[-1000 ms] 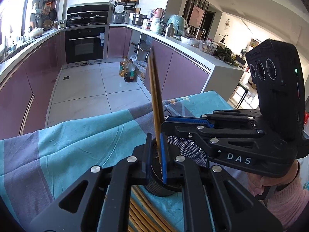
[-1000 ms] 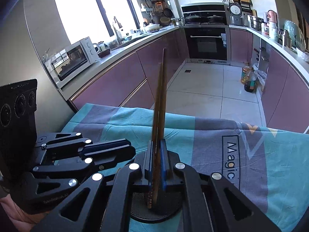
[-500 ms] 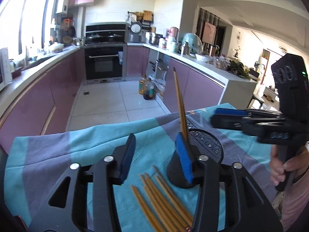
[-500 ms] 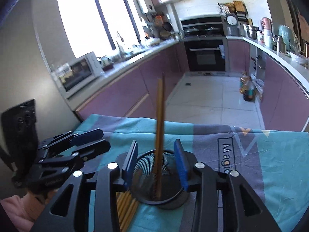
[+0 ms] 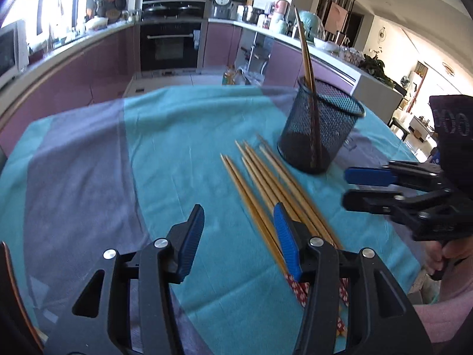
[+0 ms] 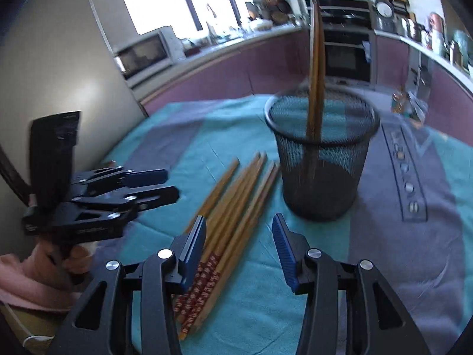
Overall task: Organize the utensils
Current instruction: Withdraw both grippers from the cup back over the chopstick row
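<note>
1. Both tongs, left tongs [image 5: 239,238] and right tongs [image 6: 239,248], just opened partway, empty.
2. Lower over loose chopsticks [image 5: 266,177] lying on table [image 5: 177,148] beside mesh cup [image 5: 320,130].
3. Pinch one pair near patterned ends.

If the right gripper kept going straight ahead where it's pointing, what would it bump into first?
Probably the loose chopsticks lying on the cloth: the open right gripper points down at them. The mesh cup sits farther back, slightly right. Depth is hard to judge.
</note>
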`<control>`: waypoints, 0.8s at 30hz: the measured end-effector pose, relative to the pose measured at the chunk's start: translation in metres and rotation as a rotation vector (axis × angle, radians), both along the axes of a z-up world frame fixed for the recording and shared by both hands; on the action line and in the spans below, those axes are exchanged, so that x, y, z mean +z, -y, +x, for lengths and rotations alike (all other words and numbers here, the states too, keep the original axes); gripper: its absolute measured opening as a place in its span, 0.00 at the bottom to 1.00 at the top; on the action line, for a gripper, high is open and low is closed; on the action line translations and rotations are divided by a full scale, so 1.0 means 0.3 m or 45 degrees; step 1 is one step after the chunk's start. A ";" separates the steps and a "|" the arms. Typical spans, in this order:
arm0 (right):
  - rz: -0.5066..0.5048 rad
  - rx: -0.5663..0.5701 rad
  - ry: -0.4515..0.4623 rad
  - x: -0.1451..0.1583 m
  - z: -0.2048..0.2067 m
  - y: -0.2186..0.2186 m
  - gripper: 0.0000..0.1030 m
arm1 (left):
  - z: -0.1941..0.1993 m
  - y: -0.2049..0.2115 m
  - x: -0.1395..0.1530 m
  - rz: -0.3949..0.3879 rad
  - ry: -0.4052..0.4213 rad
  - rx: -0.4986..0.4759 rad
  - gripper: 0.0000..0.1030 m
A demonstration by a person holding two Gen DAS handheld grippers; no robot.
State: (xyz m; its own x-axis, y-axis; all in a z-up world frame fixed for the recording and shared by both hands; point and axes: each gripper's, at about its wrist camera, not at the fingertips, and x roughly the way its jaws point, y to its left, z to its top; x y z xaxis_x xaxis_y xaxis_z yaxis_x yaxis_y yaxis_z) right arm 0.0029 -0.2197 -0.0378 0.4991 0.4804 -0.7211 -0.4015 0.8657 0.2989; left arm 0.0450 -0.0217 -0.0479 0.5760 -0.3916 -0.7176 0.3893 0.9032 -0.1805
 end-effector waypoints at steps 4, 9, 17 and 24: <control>-0.010 -0.039 -0.040 -0.050 0.020 -0.008 0.39 | -0.025 0.020 -0.062 0.024 -0.032 -0.019 0.47; -0.063 -0.062 -0.035 -0.077 0.008 -0.032 0.35 | -0.036 0.066 -0.100 0.051 -0.043 -0.051 0.46; -0.094 -0.083 -0.030 -0.090 0.002 -0.051 0.28 | -0.032 0.065 -0.126 0.054 -0.076 -0.055 0.37; -0.137 -0.084 -0.023 -0.089 0.001 -0.049 0.26 | -0.027 0.062 -0.136 0.061 -0.077 -0.060 0.36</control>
State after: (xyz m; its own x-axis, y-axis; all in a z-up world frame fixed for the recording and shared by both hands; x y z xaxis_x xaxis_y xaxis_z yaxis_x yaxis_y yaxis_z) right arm 0.0032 -0.2051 -0.0644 0.5133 0.3668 -0.7759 -0.3383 0.9173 0.2098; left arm 0.0370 -0.0402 -0.0887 0.5128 -0.3818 -0.7689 0.4216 0.8922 -0.1618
